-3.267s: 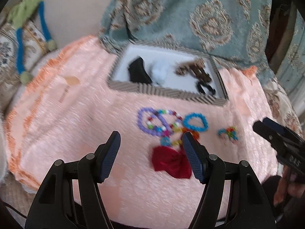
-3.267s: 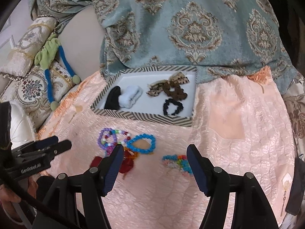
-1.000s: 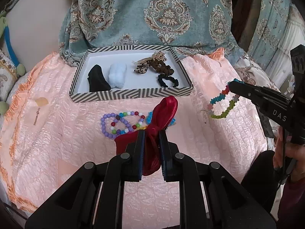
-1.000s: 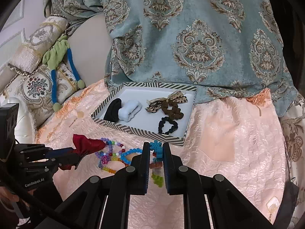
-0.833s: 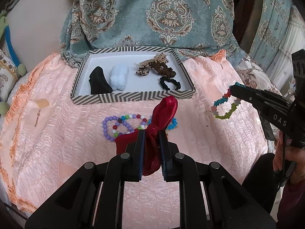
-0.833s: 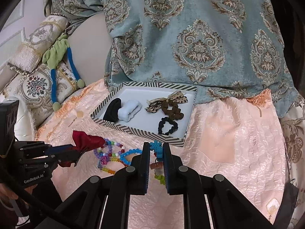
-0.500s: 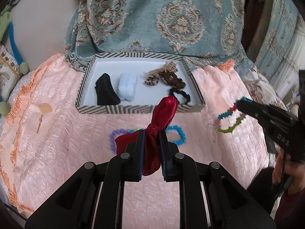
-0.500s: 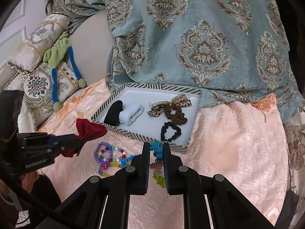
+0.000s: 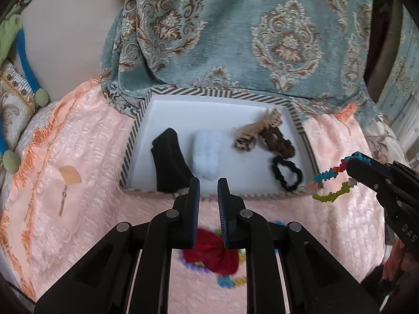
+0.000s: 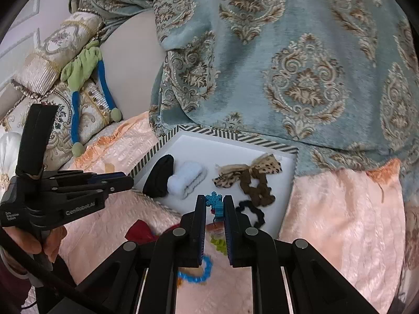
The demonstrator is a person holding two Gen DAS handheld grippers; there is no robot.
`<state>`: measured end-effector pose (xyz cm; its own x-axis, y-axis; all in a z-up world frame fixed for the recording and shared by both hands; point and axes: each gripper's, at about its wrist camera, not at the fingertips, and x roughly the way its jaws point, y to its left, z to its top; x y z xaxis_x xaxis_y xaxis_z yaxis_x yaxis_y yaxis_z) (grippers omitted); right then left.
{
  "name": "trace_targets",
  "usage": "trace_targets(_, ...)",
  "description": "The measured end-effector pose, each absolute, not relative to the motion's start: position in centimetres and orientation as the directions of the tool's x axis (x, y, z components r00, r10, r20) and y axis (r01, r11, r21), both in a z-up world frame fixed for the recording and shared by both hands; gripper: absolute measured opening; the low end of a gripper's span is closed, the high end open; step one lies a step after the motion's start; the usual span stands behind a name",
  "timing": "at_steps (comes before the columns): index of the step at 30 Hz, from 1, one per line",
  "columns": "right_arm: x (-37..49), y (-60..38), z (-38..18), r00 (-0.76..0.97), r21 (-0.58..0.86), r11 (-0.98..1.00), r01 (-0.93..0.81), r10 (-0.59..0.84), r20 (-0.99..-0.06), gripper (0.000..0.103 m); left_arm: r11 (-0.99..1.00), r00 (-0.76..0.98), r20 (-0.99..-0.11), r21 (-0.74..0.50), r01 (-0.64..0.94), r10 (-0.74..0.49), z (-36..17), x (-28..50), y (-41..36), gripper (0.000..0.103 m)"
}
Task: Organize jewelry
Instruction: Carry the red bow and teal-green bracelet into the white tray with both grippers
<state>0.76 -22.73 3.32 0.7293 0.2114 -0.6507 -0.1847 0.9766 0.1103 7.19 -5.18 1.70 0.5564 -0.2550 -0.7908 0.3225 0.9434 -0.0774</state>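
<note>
Right gripper (image 10: pixel 212 200): jaws closed on the beaded bracelet (image 9: pixel 324 197).
Left gripper (image 9: pixel 208 183): jaws almost together, holding nothing; the red bow (image 9: pixel 212 253) lies on the blanket beneath.
Striped tray (image 10: pixel 222 132): directly above the right gripper's tips in its own view, so the right hand is nearer.

- Left gripper (image 9: pixel 208 183): pitched downward; jaws nearly together with a narrow gap, nothing between the pads.
- Right gripper (image 10: pixel 214 201): pitched downward; jaws clamped on a beaded bracelet (image 9: pixel 330 180), which hangs from the tips.
- Left hand (image 10: pixel 42 240): wrapped around the left gripper's handle, at the lower left in the right wrist view.
</note>
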Motion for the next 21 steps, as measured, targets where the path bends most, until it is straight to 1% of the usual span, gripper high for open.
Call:
trace_targets(3,2.0,-22.5,2.9,0.719,0.125,0.973,-0.192,0.226,-0.657,0.012,0.945,0.542,-0.801,-0.091,0.313,-0.257,1.0,8.1,-4.8,0.013)
trace_targets(6,2.6,-22.1,2.3,0.709,0.132,0.971,-0.201,0.237,-0.664,0.012,0.936,0.517,-0.811,-0.103,0.336,-0.275,0.3,7.9,-4.7,0.013)
trace_targets(7,2.8,-22.1,2.1,0.705,0.132,0.971,-0.202,0.237,-0.668,0.012,0.929,0.499,-0.816,-0.116,0.353,-0.292,-0.2,7.7,-4.7,0.016)
trace_targets(8,3.0,-22.0,1.8,0.701,0.135,0.97,-0.201,0.239,-0.672,0.012,0.924,0.486,-0.821,-0.121,0.364,-0.299,-0.4,7.4,-4.8,0.02)
trace_targets(10,3.4,-22.0,1.3,0.694,0.14,0.97,-0.199,0.241,-0.678,0.012,0.906,0.447,-0.835,-0.133,0.401,-0.321,-1.5,6.7,-5.2,0.049)
trace_targets(11,3.5,-22.1,1.2,0.693,0.143,0.97,-0.198,0.241,-0.679,0.012,0.898,0.431,-0.839,-0.14,0.418,-0.332,-1.9,6.3,-5.4,0.053)
trace_targets(13,3.6,-22.2,1.1,0.692,0.149,0.969,-0.195,0.244,-0.679,0.012,0.879,0.393,-0.854,-0.142,0.455,-0.342,-3.0,5.7,-6.1,0.053)
trace_targets(18,3.4,-22.3,1.6,0.699,0.143,0.97,-0.195,0.24,-0.674,0.012,0.851,0.334,-0.896,-0.083,0.518,-0.292,-6.0,4.9,-8.0,0.053)
trace_targets(21,3.3,-22.5,1.8,0.702,0.142,0.971,-0.194,0.238,-0.671,0.012,0.851,0.326,-0.909,-0.057,0.522,-0.261,-7.3,5.1,-8.4,0.052)
